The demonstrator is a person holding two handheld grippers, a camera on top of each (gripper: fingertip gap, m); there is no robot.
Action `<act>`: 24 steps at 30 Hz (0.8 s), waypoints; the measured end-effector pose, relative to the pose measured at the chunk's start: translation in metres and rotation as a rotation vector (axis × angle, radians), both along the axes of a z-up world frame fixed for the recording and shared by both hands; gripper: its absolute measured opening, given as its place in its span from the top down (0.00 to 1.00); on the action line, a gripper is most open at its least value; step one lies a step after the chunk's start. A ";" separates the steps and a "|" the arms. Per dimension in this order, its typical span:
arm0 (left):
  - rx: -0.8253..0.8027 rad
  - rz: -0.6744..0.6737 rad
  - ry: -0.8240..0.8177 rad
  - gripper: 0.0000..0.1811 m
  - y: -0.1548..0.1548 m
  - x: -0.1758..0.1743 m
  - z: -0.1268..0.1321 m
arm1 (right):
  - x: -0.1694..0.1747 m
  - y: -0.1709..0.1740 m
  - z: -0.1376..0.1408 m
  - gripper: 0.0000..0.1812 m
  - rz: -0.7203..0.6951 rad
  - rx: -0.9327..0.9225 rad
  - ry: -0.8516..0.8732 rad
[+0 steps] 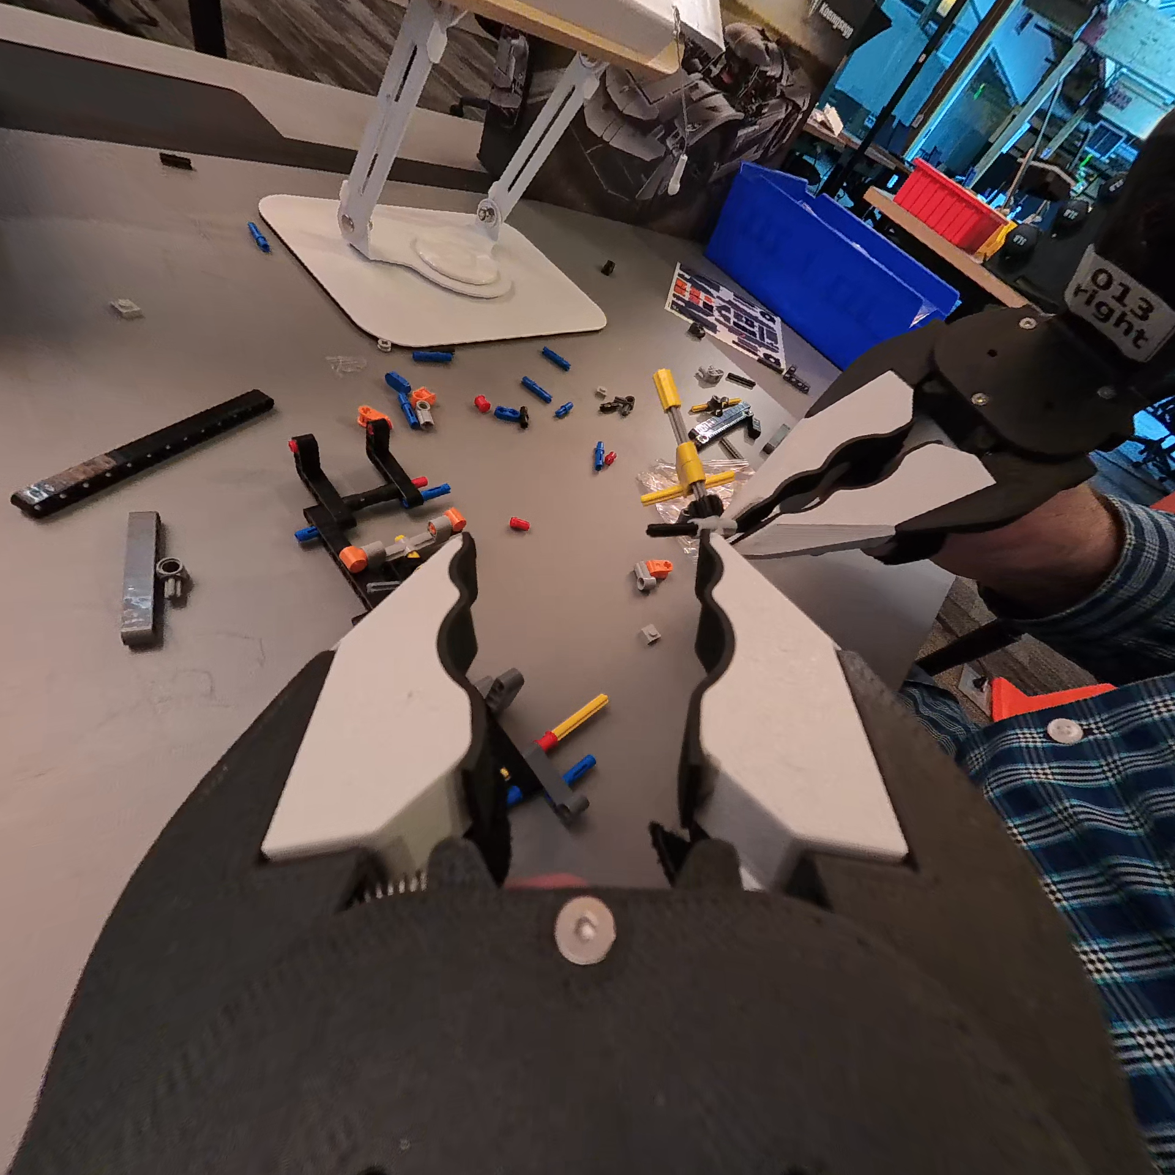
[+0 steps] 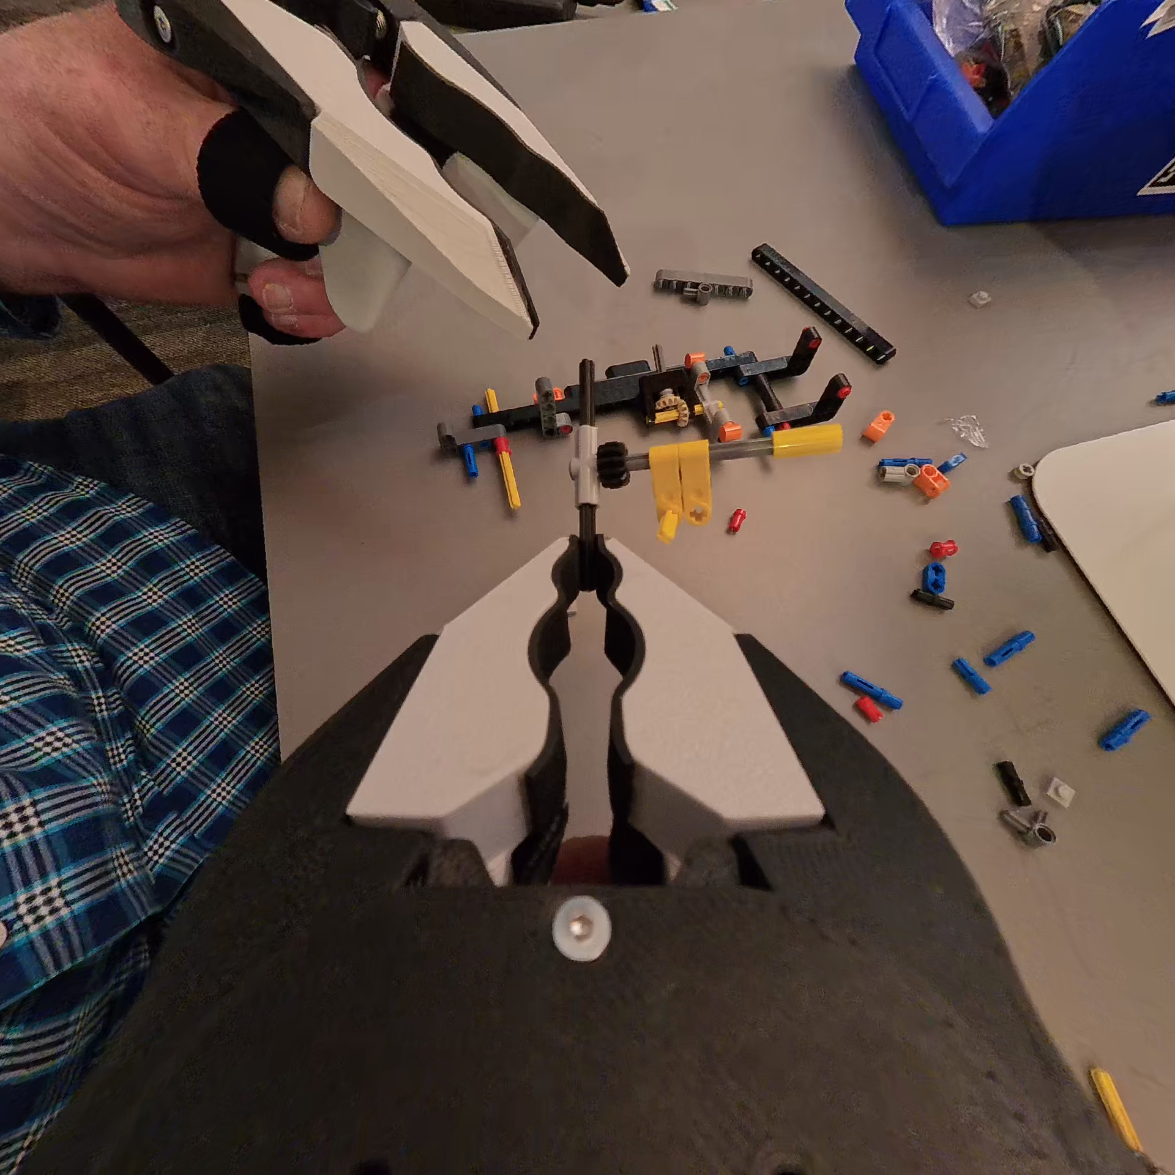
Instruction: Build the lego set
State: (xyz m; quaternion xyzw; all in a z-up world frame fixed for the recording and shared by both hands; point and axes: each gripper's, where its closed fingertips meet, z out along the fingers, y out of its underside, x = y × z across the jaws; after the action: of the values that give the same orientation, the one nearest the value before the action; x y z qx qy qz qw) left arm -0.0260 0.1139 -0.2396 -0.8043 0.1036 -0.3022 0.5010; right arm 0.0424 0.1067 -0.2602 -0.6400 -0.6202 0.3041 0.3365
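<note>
My right gripper point(image 2: 588, 548) is shut on a black axle point(image 2: 585, 407). The axle carries a white connector point(image 2: 585, 467), a black gear point(image 2: 613, 465) and a grey cross axle with yellow pieces point(image 2: 680, 477). This small assembly is held above the table. It also shows in the left wrist view point(image 1: 690, 464), at the right gripper's tips point(image 1: 737, 526). My left gripper point(image 1: 585, 552) is open and empty, just left of that assembly. In the right wrist view the left gripper point(image 2: 577, 304) hovers over the near end of the black chassis build point(image 2: 667, 394), which passes under its left finger point(image 1: 394, 667).
Loose blue, red and orange pins point(image 2: 871, 690) lie scattered on the grey table point(image 1: 95, 763). A long black beam point(image 1: 140, 454), a grey beam point(image 1: 141, 578), a white stand base point(image 1: 432, 273), a sticker sheet point(image 1: 725, 311) and a blue bin point(image 2: 1017, 159) surround the work area. The left tips stand about 15 centimeters off the long black beam point(image 1: 140, 454).
</note>
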 end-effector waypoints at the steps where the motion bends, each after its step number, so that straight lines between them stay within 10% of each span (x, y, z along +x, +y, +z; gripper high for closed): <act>1: 0.001 0.000 0.001 0.63 0.000 0.000 0.000 | 0.000 0.000 0.000 0.99 0.001 -0.003 0.000; 24: -0.012 0.012 0.025 0.63 -0.001 -0.004 -0.003 | 0.001 -0.002 -0.005 0.99 0.016 -0.037 -0.015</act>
State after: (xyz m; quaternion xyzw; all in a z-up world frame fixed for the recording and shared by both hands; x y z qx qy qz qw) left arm -0.0298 0.1132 -0.2429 -0.8116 0.1033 -0.2898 0.4967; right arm 0.0438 0.1051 -0.2655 -0.6434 -0.6222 0.3134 0.3173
